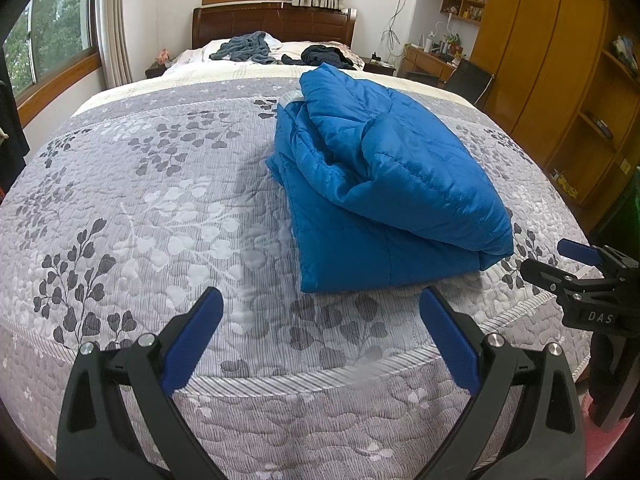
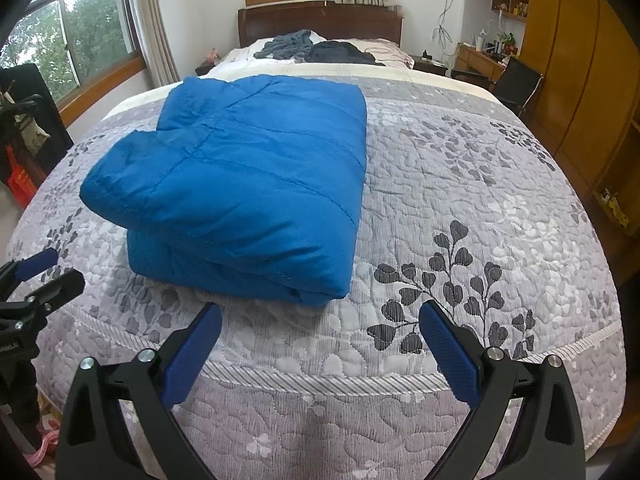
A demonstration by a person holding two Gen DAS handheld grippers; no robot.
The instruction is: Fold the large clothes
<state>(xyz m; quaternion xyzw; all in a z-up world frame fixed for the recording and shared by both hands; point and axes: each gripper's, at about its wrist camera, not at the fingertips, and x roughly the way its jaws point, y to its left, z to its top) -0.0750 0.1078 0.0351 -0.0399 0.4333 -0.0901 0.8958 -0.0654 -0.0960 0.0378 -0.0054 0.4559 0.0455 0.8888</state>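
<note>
A blue quilted jacket lies folded into a thick bundle on the bed, its top layers puffed up and a bit of grey collar showing at the far end. In the right wrist view the jacket sits left of centre. My left gripper is open over the bed's near edge, just short of the jacket's near hem, holding nothing. My right gripper is open too, its fingers just short of the bundle's near right corner. Each gripper shows at the edge of the other's view: right gripper, left gripper.
The bed's grey leaf-print quilt spreads wide to the left of the jacket. Dark clothes and a grey-blue garment lie by the pillows. A wooden wardrobe, a desk and a black chair stand on the right.
</note>
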